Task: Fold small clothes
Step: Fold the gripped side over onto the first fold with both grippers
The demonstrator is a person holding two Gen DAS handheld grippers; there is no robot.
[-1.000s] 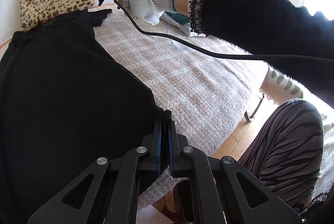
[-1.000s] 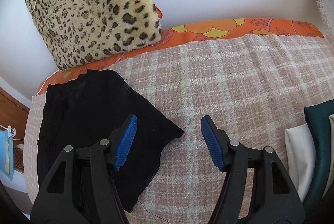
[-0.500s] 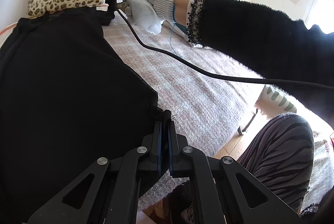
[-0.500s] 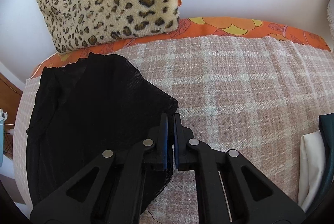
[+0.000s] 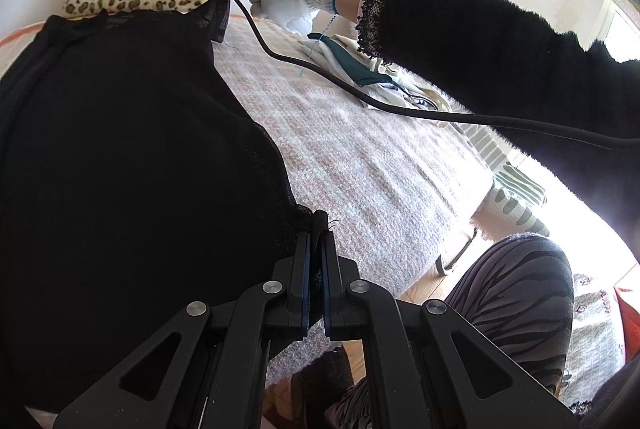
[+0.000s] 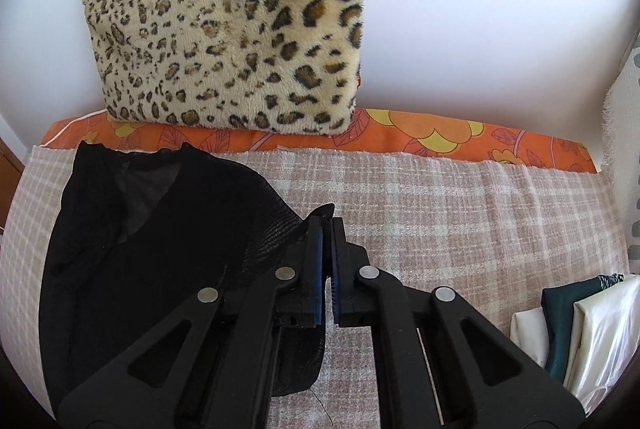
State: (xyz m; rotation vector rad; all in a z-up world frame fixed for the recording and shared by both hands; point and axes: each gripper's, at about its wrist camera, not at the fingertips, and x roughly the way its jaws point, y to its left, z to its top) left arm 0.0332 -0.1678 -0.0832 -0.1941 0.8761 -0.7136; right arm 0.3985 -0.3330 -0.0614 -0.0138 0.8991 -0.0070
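A sheer black garment [image 5: 120, 149] lies on a pink plaid blanket [image 5: 360, 157]. My left gripper [image 5: 317, 229] is shut on its near corner. My right gripper [image 6: 327, 225] is shut on the garment's [image 6: 152, 261] far corner and holds it lifted off the blanket [image 6: 460, 221]. In the left wrist view the right gripper [image 5: 224, 9] shows at the top, held by a gloved hand, with the black cloth stretched up to it.
A leopard-print cushion [image 6: 224, 29] leans on the white wall behind an orange floral pillow edge [image 6: 440, 137]. Folded white and teal clothes [image 6: 580, 329] lie at the right. A black cable [image 5: 400, 105] hangs across the bed. The person's striped leg [image 5: 520, 301] is beside the bed edge.
My right gripper closed on the garment's far corner and lifted it up and toward the cushion. My left gripper stayed shut on the near corner.
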